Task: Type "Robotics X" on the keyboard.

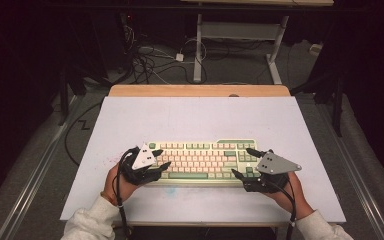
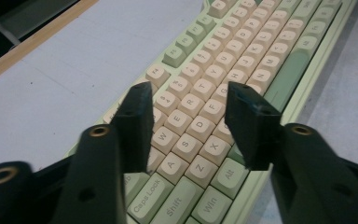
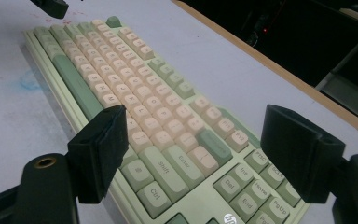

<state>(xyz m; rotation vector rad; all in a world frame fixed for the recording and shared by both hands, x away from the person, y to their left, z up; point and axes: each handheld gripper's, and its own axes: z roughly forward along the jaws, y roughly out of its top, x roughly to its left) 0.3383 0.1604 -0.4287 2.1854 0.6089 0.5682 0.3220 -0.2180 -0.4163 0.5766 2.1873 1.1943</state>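
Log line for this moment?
left gripper: open, over keyboard left end | right gripper: open, over right end | keyboard flat on table

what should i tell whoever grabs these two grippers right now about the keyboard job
Left gripper: open, holding nothing, fingers spread above the left end of the keyboard, over the letter keys near Caps Lock.
Right gripper: open, holding nothing, fingers spread at the right end, around the Enter and Shift area.
Keyboard: green and cream, lying flat near the front of the white table, square to the person.
Done: both grippers are in place at the two ends.
Left: nothing is gripped yet; the likely next move is to close on or press the keyboard, one gripper at each end.
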